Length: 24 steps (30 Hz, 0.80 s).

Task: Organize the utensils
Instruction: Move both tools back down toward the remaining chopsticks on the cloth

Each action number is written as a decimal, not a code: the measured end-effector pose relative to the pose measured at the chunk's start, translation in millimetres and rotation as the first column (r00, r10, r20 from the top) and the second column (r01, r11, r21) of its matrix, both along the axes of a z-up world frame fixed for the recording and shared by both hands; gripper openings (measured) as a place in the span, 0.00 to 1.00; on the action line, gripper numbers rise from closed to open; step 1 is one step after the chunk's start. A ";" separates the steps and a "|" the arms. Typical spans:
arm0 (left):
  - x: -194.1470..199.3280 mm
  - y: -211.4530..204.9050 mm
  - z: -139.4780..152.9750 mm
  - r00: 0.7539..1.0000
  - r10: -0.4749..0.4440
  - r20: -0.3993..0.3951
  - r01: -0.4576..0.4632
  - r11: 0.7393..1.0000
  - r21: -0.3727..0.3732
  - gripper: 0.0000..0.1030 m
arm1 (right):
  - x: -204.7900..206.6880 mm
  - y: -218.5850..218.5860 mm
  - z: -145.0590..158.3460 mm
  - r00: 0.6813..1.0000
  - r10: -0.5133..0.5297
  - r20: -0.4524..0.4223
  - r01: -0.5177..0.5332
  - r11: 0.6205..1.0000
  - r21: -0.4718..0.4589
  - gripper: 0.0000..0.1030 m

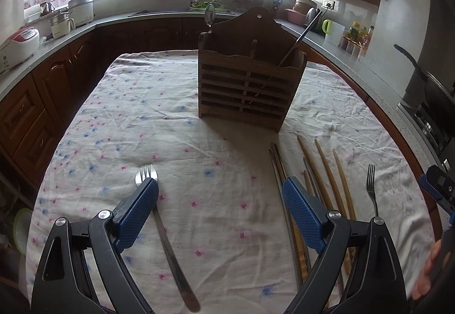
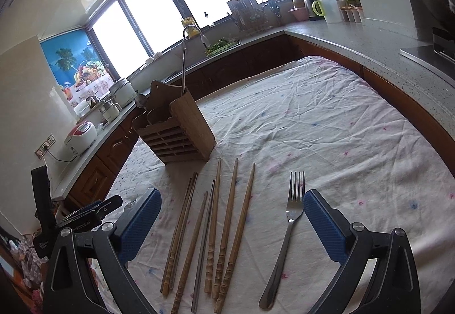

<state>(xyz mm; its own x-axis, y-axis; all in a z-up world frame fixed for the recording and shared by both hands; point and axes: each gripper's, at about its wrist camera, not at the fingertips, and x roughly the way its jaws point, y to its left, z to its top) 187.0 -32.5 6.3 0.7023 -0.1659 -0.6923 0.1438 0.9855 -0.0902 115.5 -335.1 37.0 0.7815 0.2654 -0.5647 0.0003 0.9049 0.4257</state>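
The left gripper [image 1: 220, 200], blue textured pads on black arms, stands wide and empty; a slim steel fork [image 1: 166, 240] lies under its left finger, tines pointing away. The right gripper [image 2: 231, 214] is likewise spread wide, holding nothing: between its fingers lie turned bamboo chopsticks [image 2: 224, 231] in a loose row, and a second fork [image 2: 285, 231] just inside its right finger. Ahead stands a slatted wooden utensil holder [image 1: 247, 80] on the crumpled, flower-printed cloth [image 1: 142, 115] covering the worktop.

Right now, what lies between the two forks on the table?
The row of chopsticks lies between the left fork and the right fork, clearest in the right wrist view.
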 end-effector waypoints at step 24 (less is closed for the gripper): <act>70.0 -72.9 -55.9 0.979 -0.115 -0.169 0.136 0.984 0.113 0.73 | 34.1 -5.1 -14.8 0.999 -0.006 -0.054 0.006 1.000 -0.002 0.98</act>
